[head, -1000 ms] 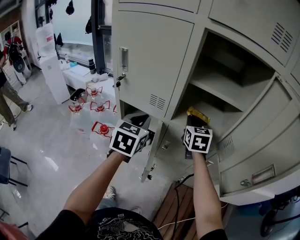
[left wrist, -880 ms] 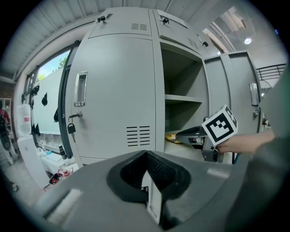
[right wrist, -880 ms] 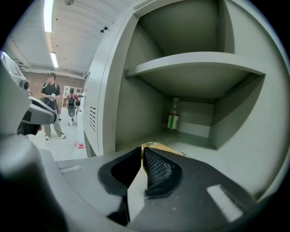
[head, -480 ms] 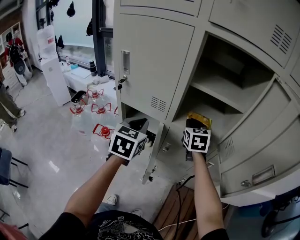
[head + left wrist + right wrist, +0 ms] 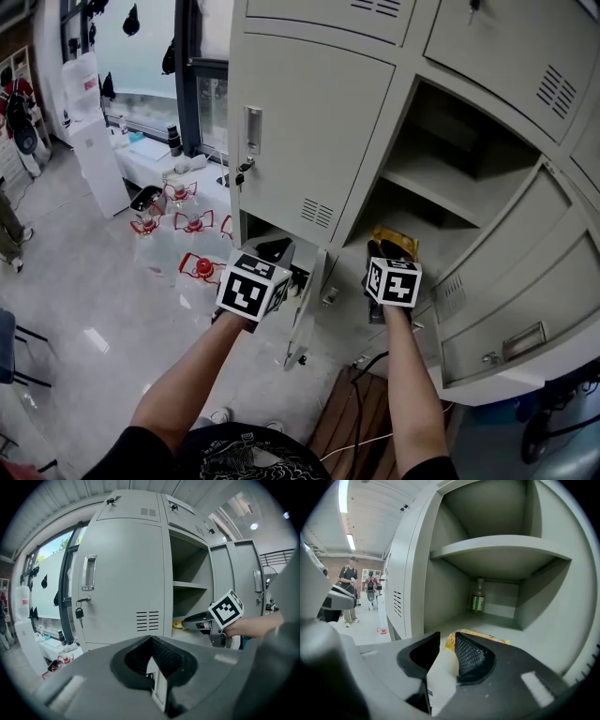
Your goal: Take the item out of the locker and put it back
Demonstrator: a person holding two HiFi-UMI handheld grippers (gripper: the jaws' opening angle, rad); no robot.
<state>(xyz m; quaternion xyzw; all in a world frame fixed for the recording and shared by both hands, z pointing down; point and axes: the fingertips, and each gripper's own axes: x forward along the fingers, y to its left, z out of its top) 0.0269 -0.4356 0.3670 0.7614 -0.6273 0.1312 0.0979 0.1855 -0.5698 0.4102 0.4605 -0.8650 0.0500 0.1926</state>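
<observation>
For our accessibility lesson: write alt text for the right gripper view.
The right hand-held gripper points into an open locker, its jaws just opening, with the edge of a yellow packet between them on the locker floor. A bottle stands at the back, under a shelf.

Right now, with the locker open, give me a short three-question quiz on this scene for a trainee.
1. True or false: the bottle stands on top of the shelf.
2. What lies at the right gripper's jaw tips? A) a yellow packet B) a cup C) a padlock
3. Fill in: from the lock of the closed door hang ____.

Key:
1. False: it stands under the shelf, at the back of the compartment floor.
2. A: the jaws have just been opening, with the packet's end between them, not pressed.
3. Keys.
</observation>
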